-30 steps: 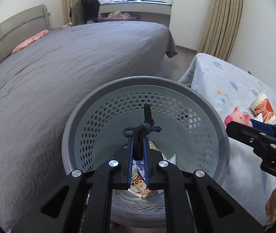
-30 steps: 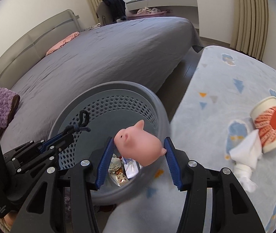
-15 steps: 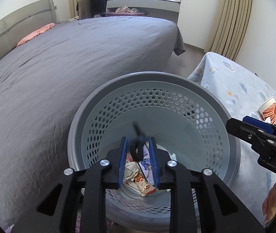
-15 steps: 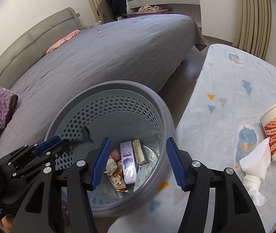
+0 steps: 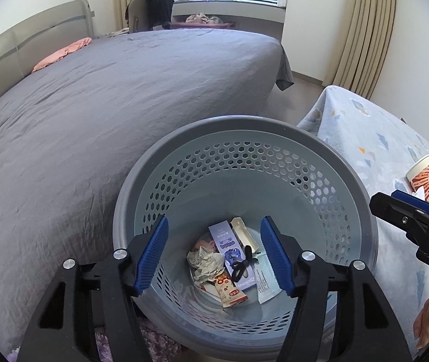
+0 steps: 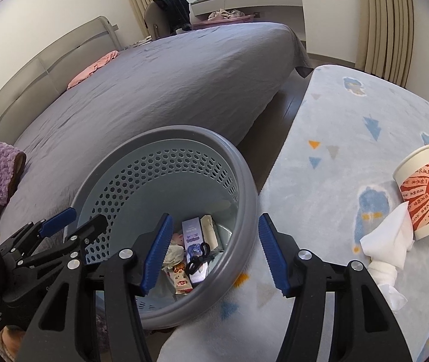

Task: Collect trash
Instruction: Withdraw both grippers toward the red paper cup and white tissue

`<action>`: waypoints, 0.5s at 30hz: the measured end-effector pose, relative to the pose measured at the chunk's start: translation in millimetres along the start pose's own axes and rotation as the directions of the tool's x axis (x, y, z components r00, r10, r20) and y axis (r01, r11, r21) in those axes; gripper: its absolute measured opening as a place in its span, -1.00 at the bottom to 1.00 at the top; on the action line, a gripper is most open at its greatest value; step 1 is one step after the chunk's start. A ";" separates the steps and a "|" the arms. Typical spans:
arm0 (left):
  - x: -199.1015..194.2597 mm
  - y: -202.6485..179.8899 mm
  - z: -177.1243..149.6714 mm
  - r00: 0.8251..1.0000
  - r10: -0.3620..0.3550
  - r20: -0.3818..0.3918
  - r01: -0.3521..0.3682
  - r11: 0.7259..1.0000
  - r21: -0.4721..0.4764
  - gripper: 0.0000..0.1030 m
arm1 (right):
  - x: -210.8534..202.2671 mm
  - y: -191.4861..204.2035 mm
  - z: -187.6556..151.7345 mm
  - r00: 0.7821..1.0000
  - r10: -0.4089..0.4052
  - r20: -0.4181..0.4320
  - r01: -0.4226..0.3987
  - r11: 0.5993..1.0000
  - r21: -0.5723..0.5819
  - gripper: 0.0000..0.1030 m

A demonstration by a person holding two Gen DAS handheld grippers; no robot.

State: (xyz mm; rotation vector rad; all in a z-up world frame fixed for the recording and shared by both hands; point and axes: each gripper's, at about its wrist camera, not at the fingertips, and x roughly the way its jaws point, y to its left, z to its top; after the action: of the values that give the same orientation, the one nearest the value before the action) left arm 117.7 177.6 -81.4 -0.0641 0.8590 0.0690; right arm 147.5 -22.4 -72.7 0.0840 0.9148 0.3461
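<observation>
Since a second ago the black hair tie (image 5: 242, 264) has dropped into the basket (image 5: 274, 132) as the left gripper (image 5: 214, 252) opened wide and empty; right gripper (image 6: 214, 252), also empty, should next take the paper cup (image 6: 422, 191).

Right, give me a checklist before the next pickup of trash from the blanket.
1. Left gripper empty: ok, its jaws have just been opening and the black hair tie lies in the basket.
2. Right gripper empty and open: ok.
3. Basket upright, mouth clear: ok.
4. Trash left on the blanket: ok, the paper cup and the white tissue are there.
5. Cup empty: cannot tell, it lies on its side, mouth turned away.
6. Tissue touching the cup: ok, so expect one to nudge the other.
</observation>
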 end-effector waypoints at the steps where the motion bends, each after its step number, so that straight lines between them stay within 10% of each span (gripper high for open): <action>1: -0.4 0.3 0.1 1.000 0.001 0.002 -0.001 1.000 -0.001 0.26 | -0.8 -0.7 -1.4 1.000 -0.002 0.001 0.002 1.000 0.002 0.10; 15: -3.3 -3.0 -1.8 1.000 0.003 0.019 -0.003 1.000 -0.003 0.58 | -47.9 -73.7 -22.9 0.987 -0.156 0.044 0.151 0.984 0.098 0.17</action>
State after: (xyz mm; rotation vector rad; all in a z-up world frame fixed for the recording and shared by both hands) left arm 114.4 174.3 -80.0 -0.0649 0.8400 0.0741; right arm 121.6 -109.3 -66.1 0.1083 0.8806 0.1567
